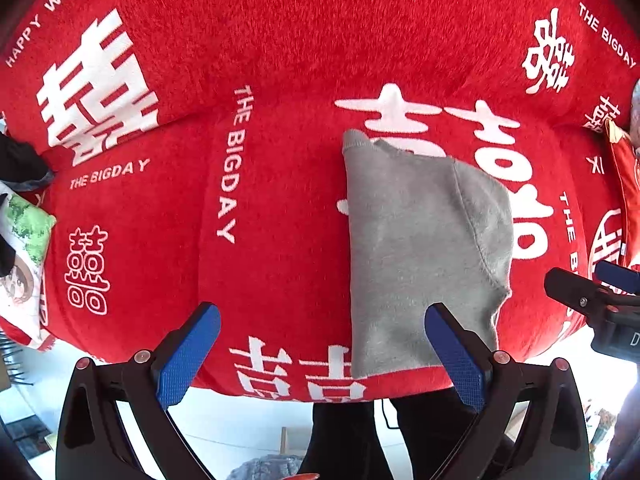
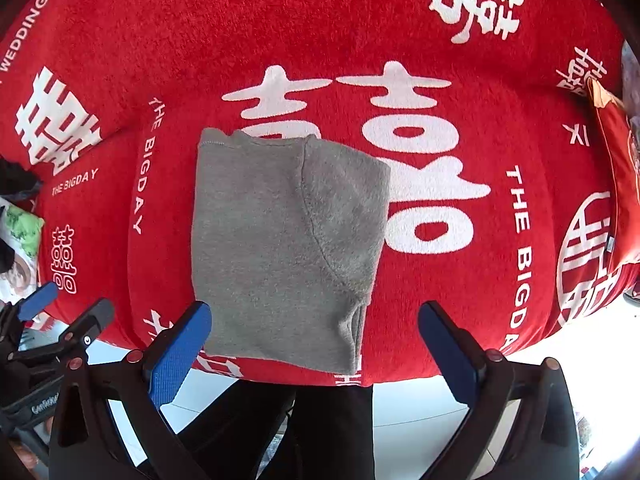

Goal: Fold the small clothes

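Note:
A grey fleece garment (image 1: 420,240) lies folded into a compact rectangle on the red cover, a curved seam running down its right half. In the right wrist view the same grey garment (image 2: 280,248) sits in the middle, its near edge close to the front of the surface. My left gripper (image 1: 322,312) hovers open above the near edge, and its right finger overlaps the garment's lower corner. Over the garment's near edge my right gripper (image 2: 314,312) is open with nothing between its blue pads. Each gripper shows at the side of the other's view.
The red cover (image 1: 280,60) with white characters and "THE BIGDAY" lettering spreads over the whole surface. A printed cushion (image 1: 24,264) and dark cloth (image 1: 20,160) lie at the left edge. A red cushion (image 2: 620,160) sits at the right. The person's dark trousers (image 2: 320,432) stand below the front edge.

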